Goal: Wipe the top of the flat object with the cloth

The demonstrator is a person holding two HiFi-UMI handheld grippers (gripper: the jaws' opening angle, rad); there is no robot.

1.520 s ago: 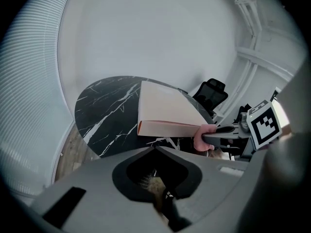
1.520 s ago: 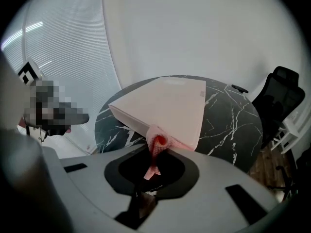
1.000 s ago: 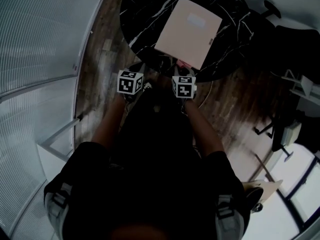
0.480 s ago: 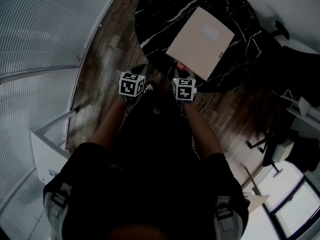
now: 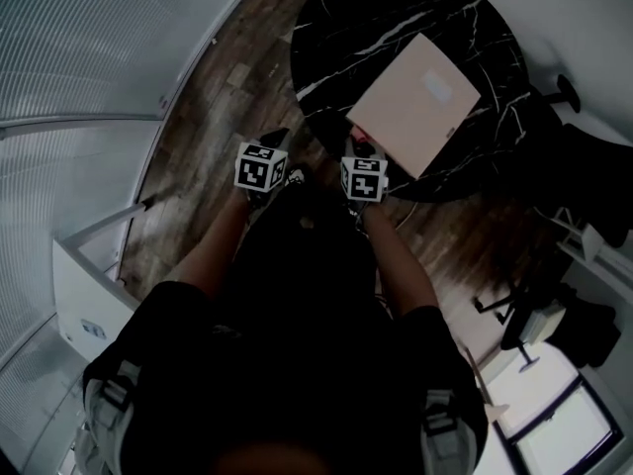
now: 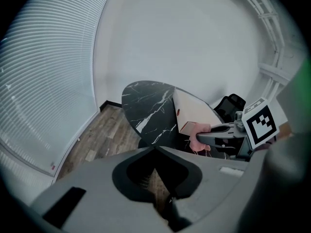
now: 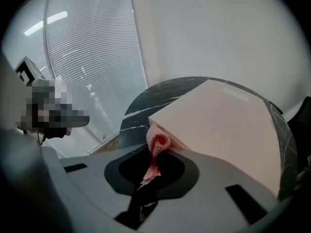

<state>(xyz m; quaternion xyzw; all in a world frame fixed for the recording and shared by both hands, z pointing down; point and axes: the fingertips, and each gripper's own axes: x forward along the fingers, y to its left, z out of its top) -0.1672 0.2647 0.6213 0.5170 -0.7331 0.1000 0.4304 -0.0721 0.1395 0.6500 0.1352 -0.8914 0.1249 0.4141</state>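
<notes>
Jaws of my right gripper (image 7: 151, 150) pinch the pink cloth (image 7: 159, 141). It bunches just ahead of the tips, at the near corner of the beige board (image 7: 228, 125). That board lies flat on the black table (image 7: 141, 106). My left gripper (image 6: 155, 148) is pressed together on nothing, off the table's edge, over the floor.

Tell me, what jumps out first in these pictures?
The round black marble table with white veins sits at the head view's top, with a pale beige flat square box lying on it. At the box's near corner, the right gripper pinches a crumpled pink cloth.
</notes>
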